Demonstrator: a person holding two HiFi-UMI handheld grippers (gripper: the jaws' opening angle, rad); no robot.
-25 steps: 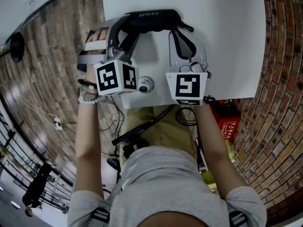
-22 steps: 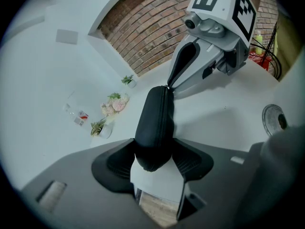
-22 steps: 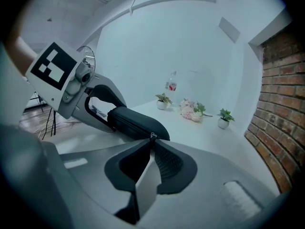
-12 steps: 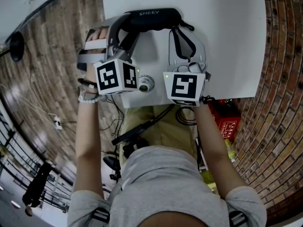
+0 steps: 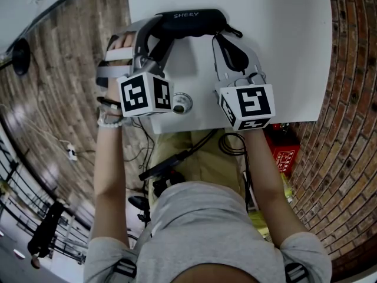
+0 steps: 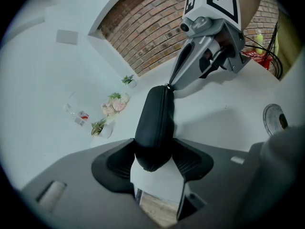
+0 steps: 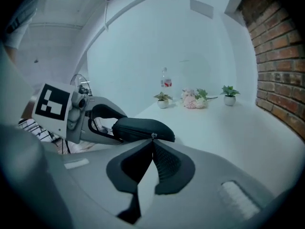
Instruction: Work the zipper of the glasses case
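- Your left tongs [image 6: 153, 160] are grasping the left end of the glasses case [image 5: 188, 23], with one pad on each side of it. Press firmly there, so that the case does not slide or turn when the zipper is pulled.
- Your right tongs [image 7: 152, 144] are clenched, and their tips meet on the small metal zipper pull [image 7: 153, 136] at the right end of the case.
- The step in hand, as I judge it, is to draw this pull along the seam. Pull only along the line of the zipper, toward the left tongs, and not up or away from the case.
- Go slowly around the curved end, because such a small pull can slip out of the tips. If it slips, take it again before you go on.
- The case is over the left half of the worktop [image 5: 283, 52], well away from its near edge, between the two tongs. I cannot tell if it rests on the worktop or is a little raised.
- Its long axis runs from left to right, and the end with the pull points to the right.
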